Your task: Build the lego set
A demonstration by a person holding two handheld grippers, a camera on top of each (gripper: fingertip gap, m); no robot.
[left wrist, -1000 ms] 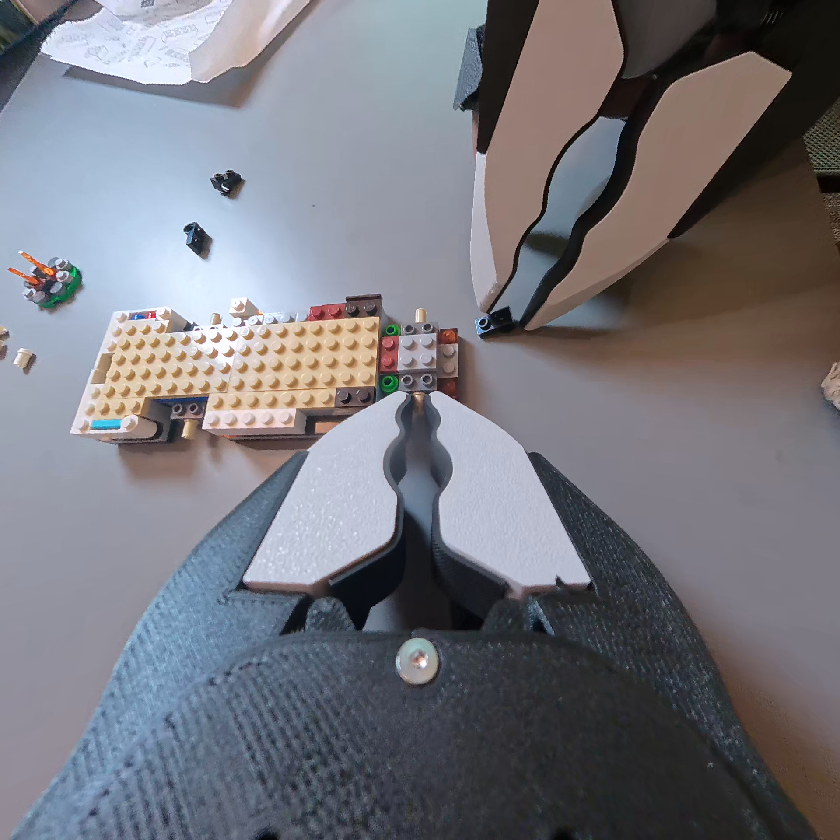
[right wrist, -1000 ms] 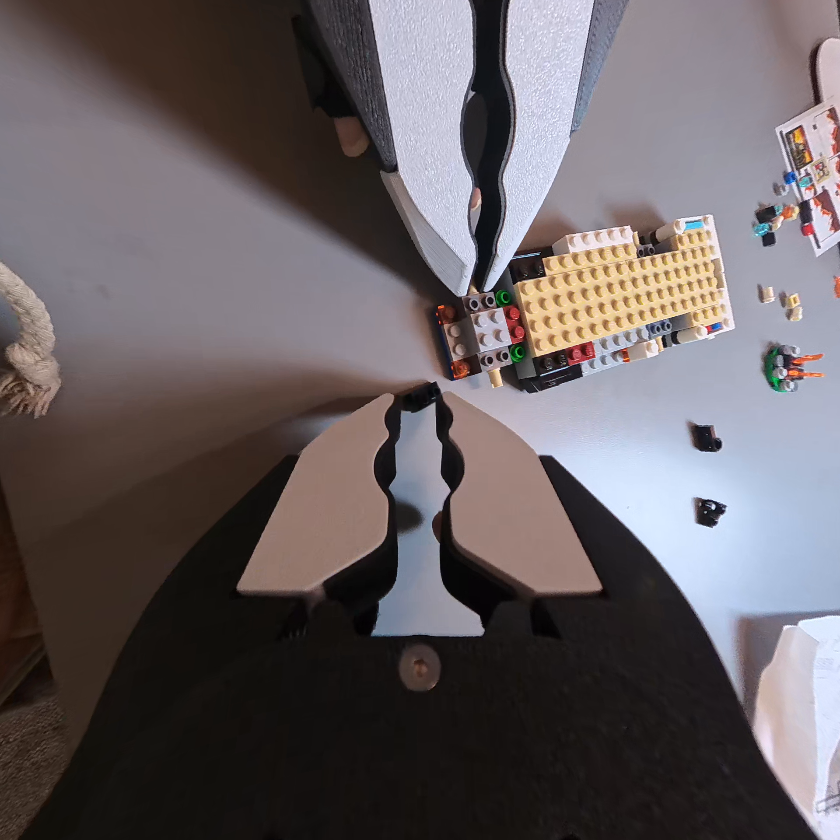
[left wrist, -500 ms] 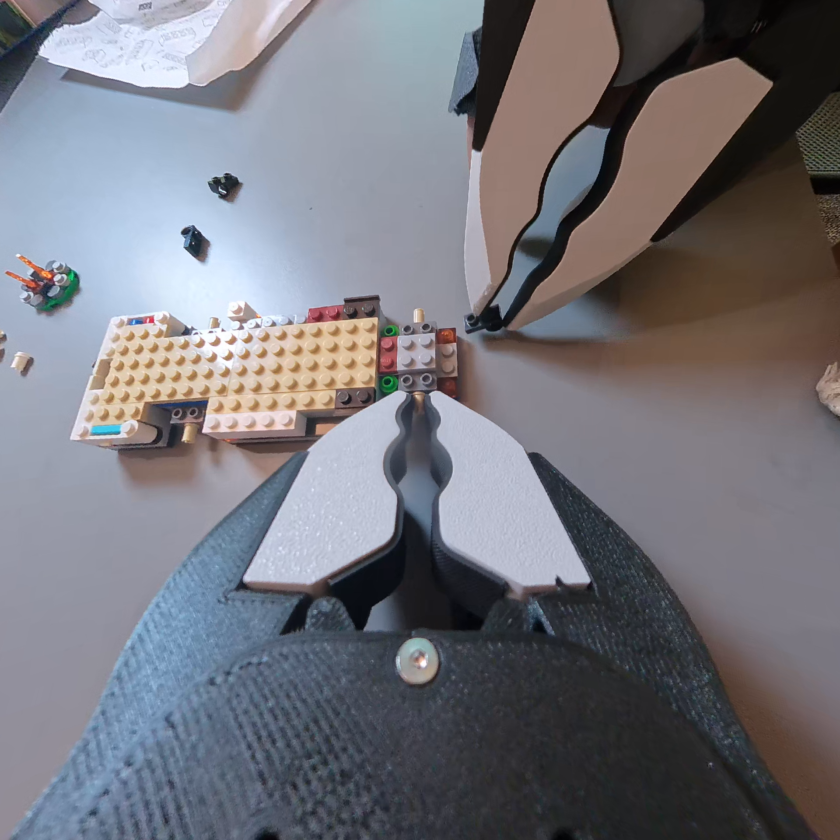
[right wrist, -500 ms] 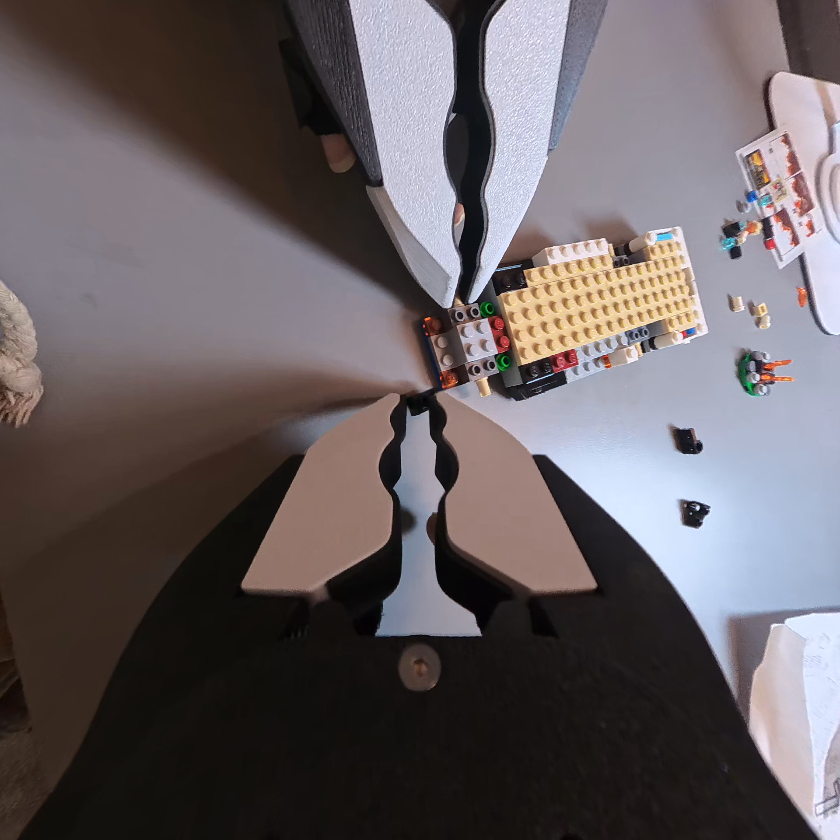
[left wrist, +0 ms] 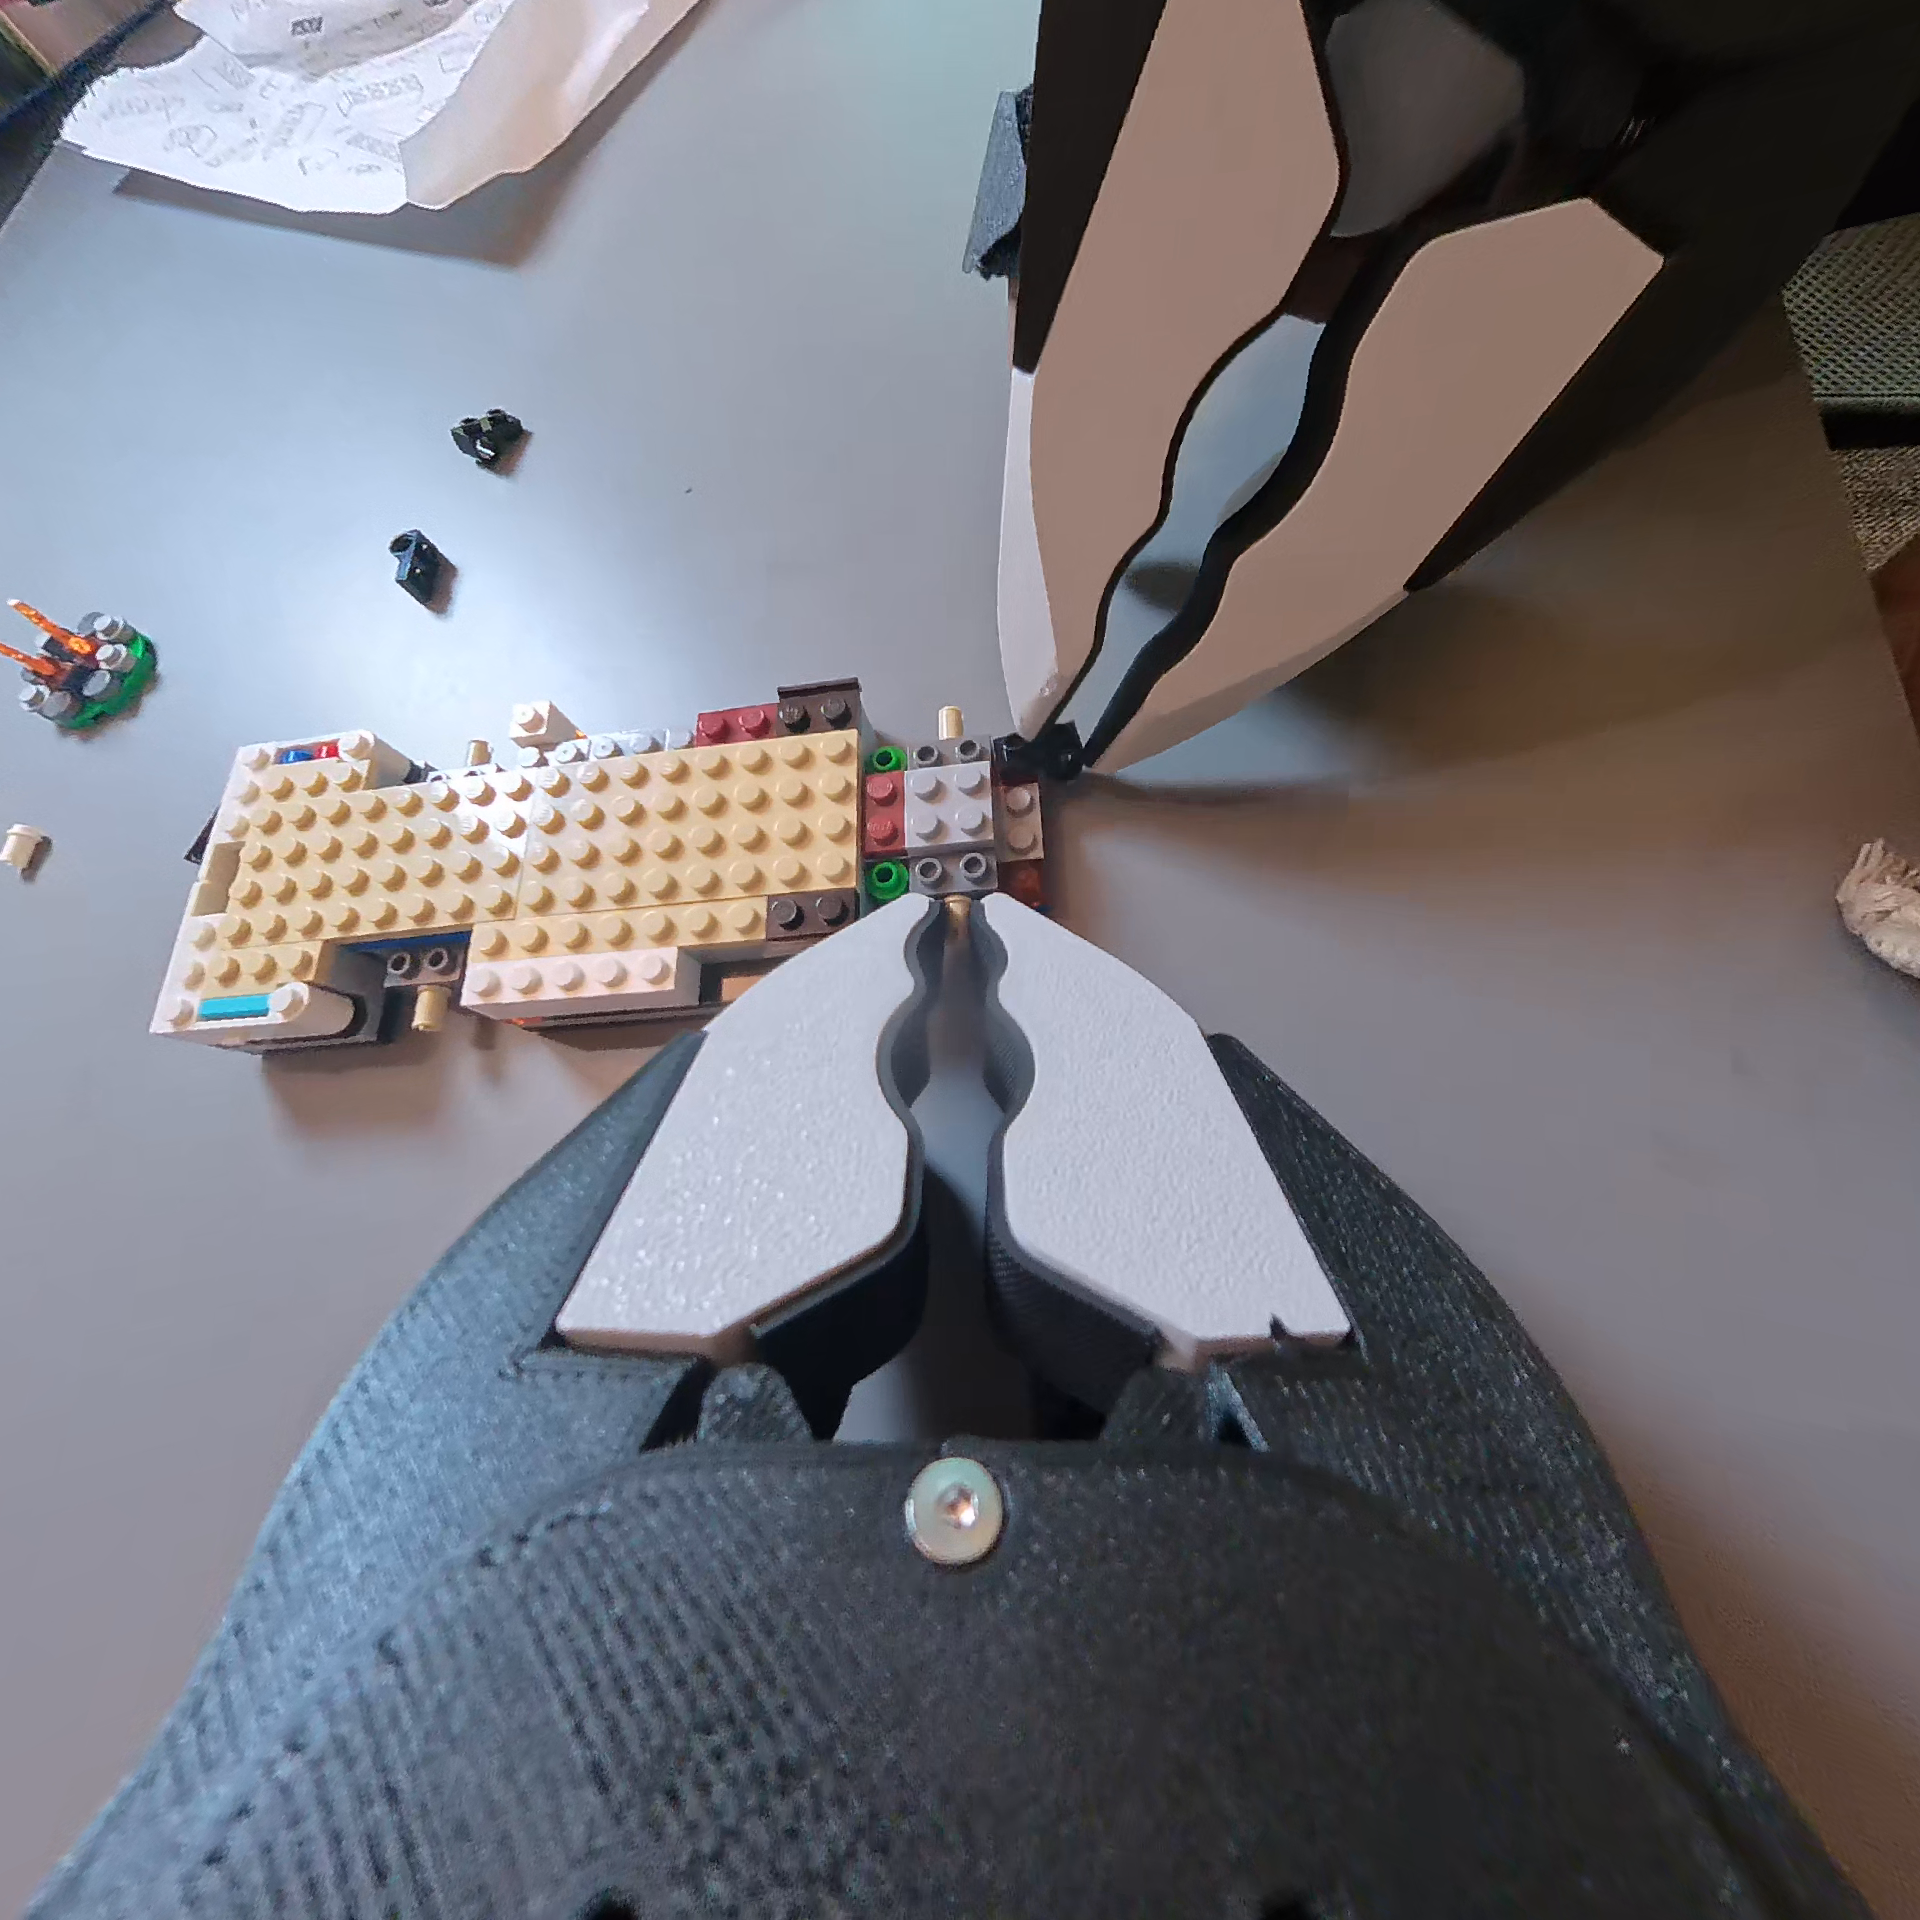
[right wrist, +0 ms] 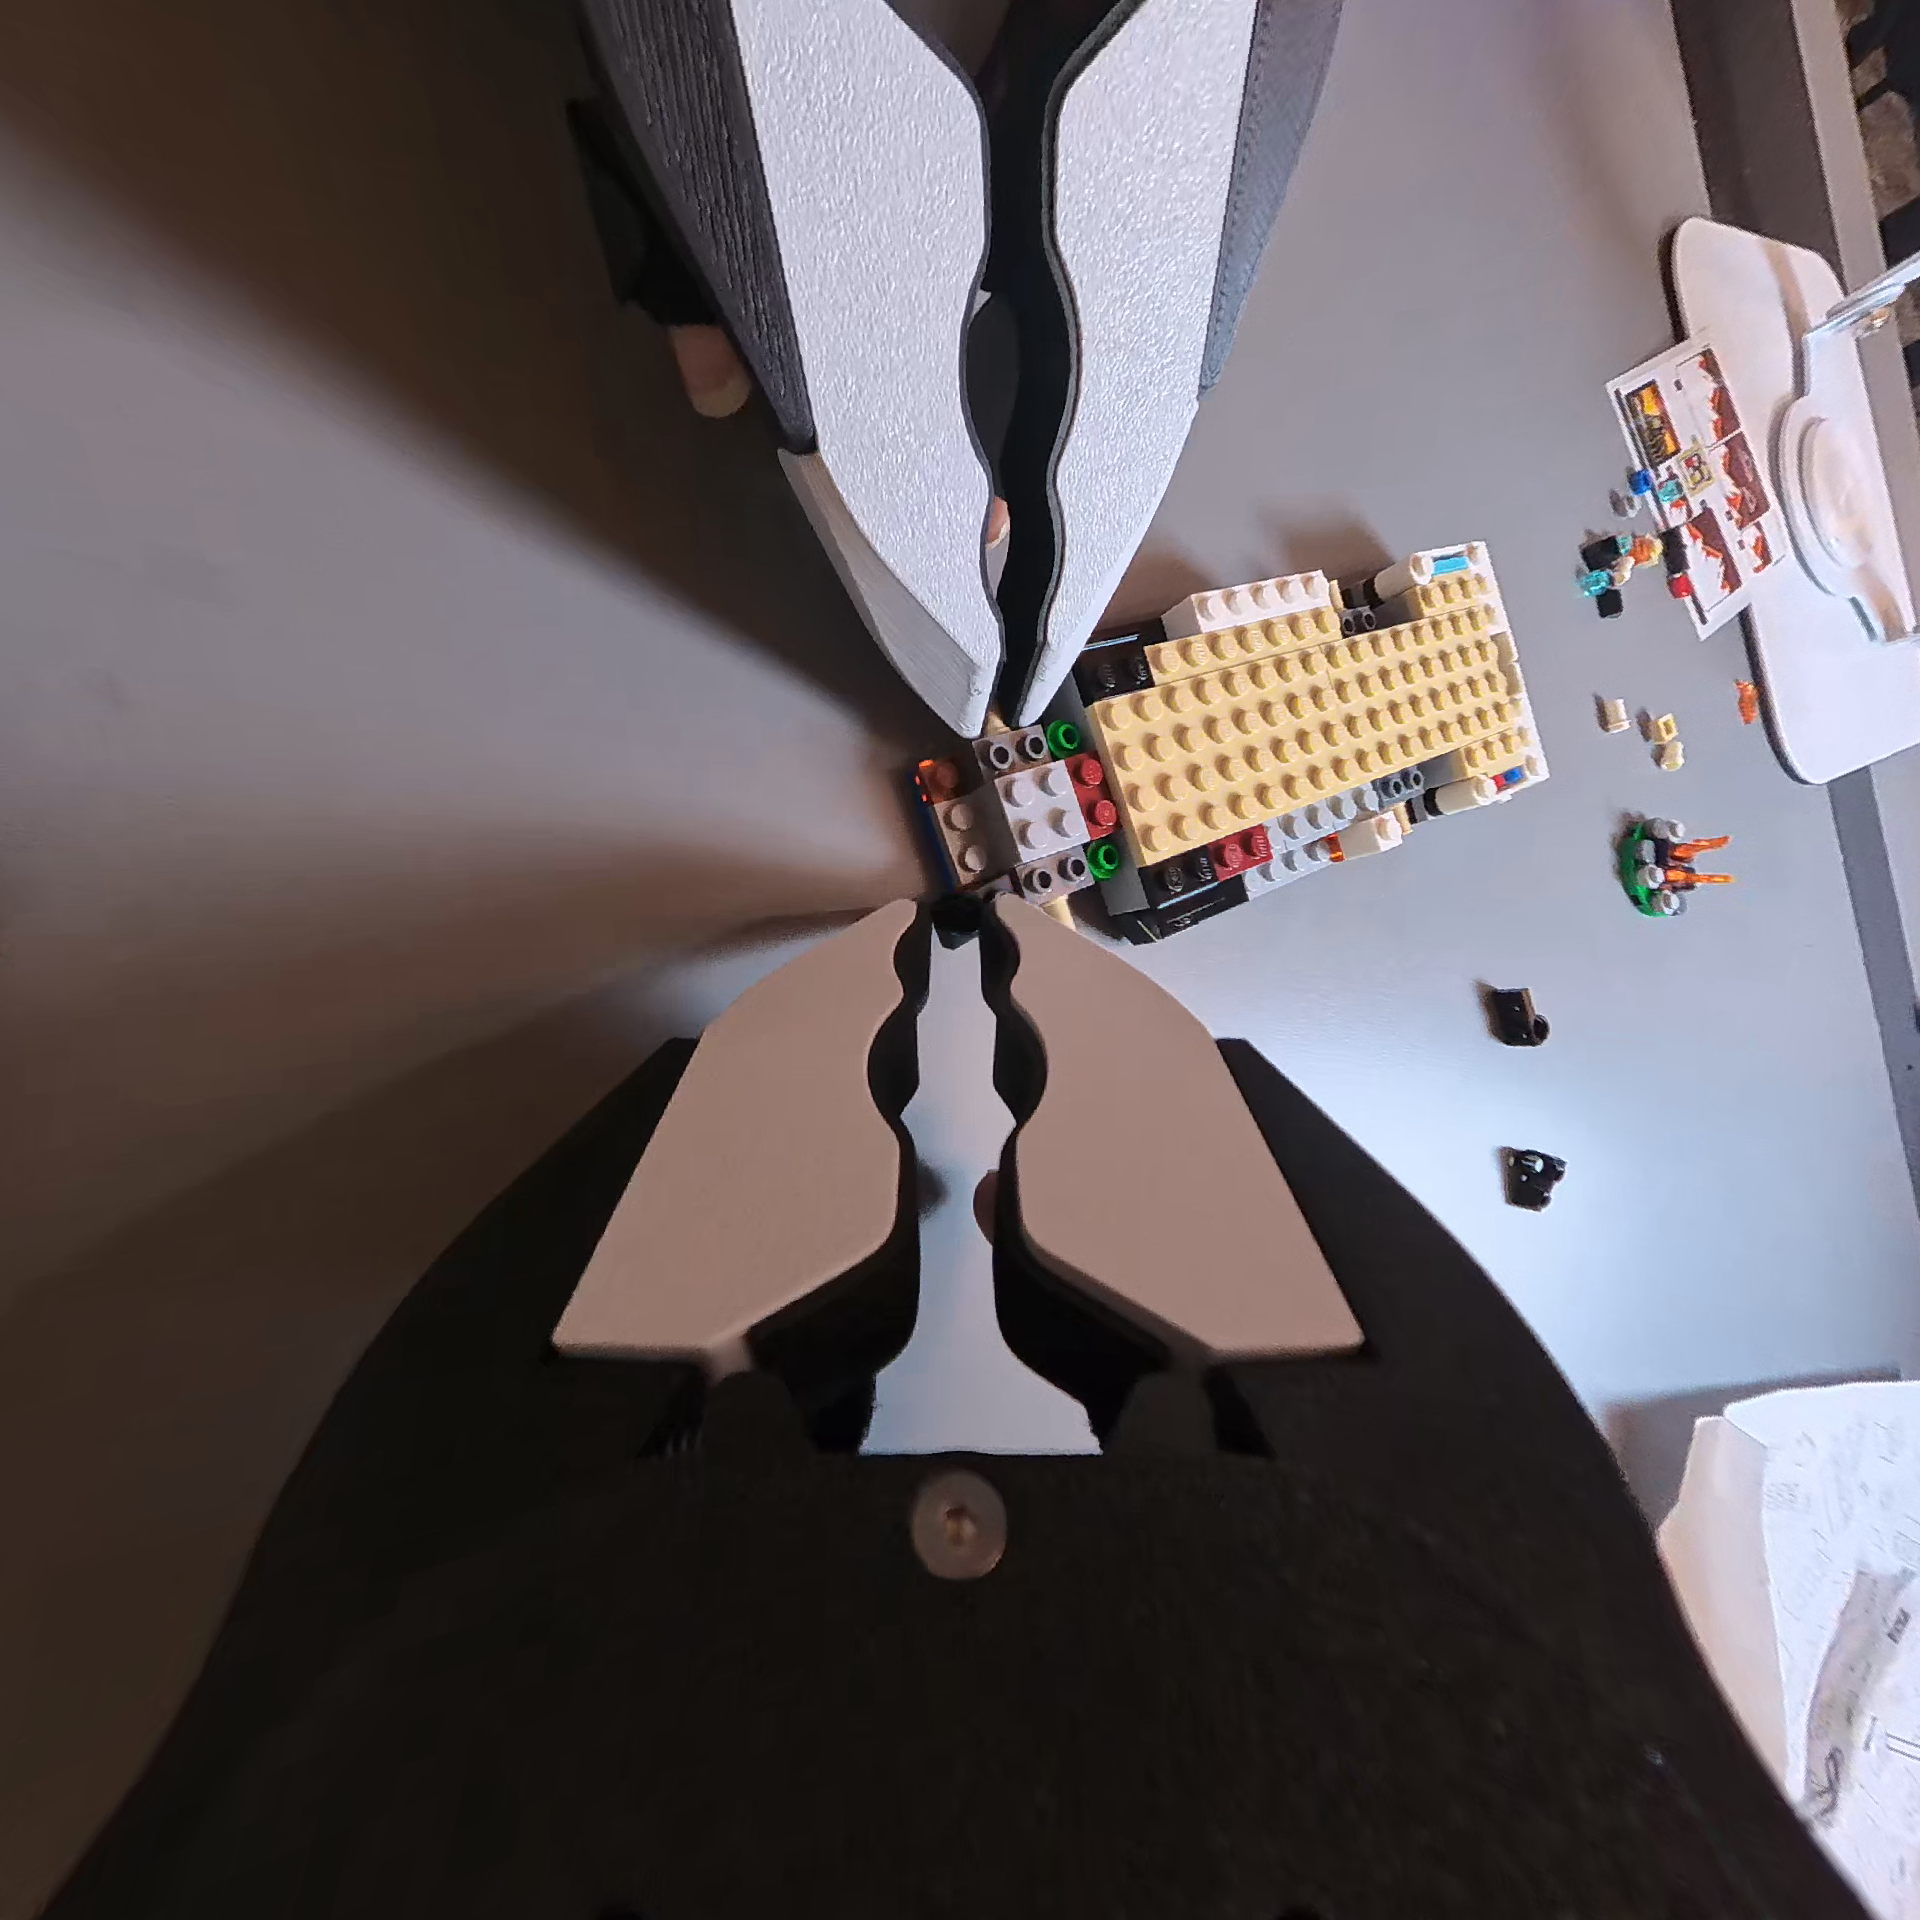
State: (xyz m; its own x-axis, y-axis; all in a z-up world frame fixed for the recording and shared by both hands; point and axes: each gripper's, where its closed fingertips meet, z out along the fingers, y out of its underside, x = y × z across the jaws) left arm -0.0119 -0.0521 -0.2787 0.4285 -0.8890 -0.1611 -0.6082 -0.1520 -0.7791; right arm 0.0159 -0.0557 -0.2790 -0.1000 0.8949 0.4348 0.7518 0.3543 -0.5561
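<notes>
The left gripper (left wrist: 958, 914) is closed on a tan peg (left wrist: 957, 911) on the near side of a brick model (left wrist: 644, 831) on the grey bench (left wrist: 1455, 1039). Beyond, the right gripper (left wrist: 1065, 743) pinches a small black brick (left wrist: 1044, 750) against the model's far corner.

— What's the setting?
— A smooth grey table (left wrist: 1455, 1143) fills nearly everything. Light rakes across it, leaving bright glare and long soft shadows.
— Anything past its edge?
— In the left wrist view, at two o'clock, a strip of woven, speckled floor covering (left wrist: 1870, 312). In the right wrist view, at one o'clock, a dark strip beyond the table's edge (right wrist: 1766, 125).
</notes>
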